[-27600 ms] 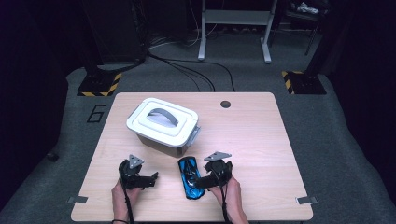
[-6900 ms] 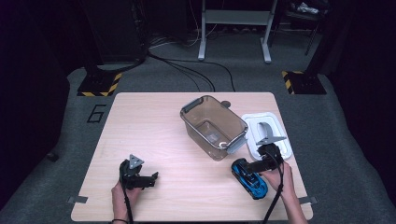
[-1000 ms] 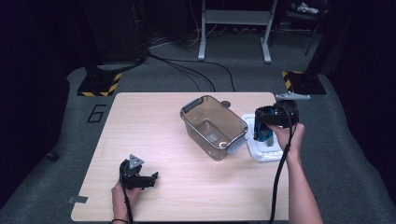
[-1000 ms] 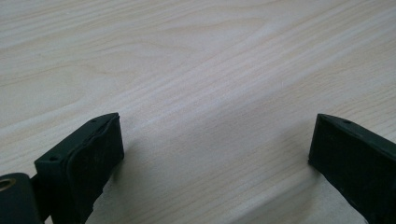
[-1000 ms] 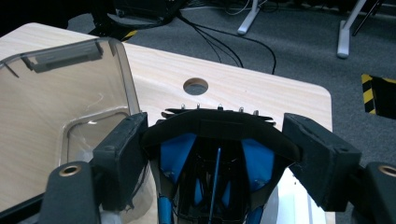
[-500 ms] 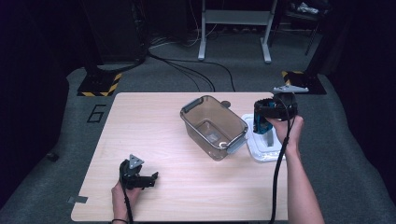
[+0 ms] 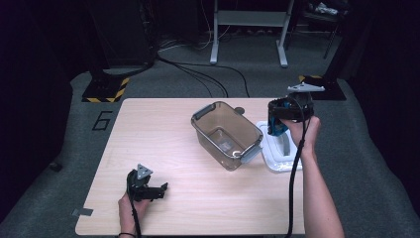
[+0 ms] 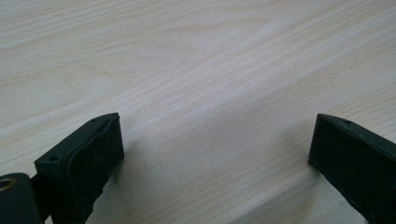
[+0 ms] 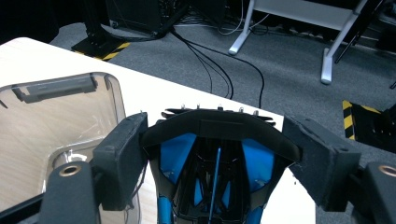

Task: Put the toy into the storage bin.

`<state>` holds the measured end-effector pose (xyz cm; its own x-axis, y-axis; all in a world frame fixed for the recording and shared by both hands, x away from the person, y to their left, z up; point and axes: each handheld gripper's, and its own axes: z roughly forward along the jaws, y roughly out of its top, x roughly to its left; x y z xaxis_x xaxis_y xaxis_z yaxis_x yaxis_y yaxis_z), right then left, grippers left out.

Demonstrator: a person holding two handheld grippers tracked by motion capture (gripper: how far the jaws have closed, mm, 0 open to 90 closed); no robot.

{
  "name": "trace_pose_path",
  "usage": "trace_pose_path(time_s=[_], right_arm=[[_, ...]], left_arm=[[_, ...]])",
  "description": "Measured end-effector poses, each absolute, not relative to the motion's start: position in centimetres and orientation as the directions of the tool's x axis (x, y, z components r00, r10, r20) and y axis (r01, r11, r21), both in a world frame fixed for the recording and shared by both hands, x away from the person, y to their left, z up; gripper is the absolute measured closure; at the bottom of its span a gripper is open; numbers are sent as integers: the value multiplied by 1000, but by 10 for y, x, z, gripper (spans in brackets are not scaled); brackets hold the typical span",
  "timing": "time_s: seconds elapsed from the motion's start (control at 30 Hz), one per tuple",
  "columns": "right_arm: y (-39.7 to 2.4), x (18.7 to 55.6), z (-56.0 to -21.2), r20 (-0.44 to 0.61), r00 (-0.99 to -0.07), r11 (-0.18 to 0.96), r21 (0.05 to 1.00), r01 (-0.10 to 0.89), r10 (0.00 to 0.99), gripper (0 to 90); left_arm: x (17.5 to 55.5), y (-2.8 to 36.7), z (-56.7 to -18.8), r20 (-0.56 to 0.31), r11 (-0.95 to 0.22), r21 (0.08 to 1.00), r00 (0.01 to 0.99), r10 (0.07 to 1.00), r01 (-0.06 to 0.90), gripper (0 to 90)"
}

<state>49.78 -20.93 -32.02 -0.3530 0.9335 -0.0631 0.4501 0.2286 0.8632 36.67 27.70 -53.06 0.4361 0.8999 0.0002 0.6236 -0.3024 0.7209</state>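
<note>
Gripping blue toy car (image 9: 212,172) sideways, right tool (image 9: 215,154) clamped, nose pointing away.

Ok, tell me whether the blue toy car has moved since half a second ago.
Yes. Held in the right tool, the blue toy car has risen slightly higher above the white lid.

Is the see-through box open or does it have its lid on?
Open. The clear box has no lid on top, and its bare bottom shows inside. The white lid lies flat on the table beside it.
</note>
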Motion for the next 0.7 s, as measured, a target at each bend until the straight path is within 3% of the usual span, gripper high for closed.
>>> trace_pose_path(time_s=[0.7], right_arm=[[-180,512,-294,-122,-388,282,878,387,914,241]], left_arm=[[367,277,-531,1,-302,721,435,900,623,31]])
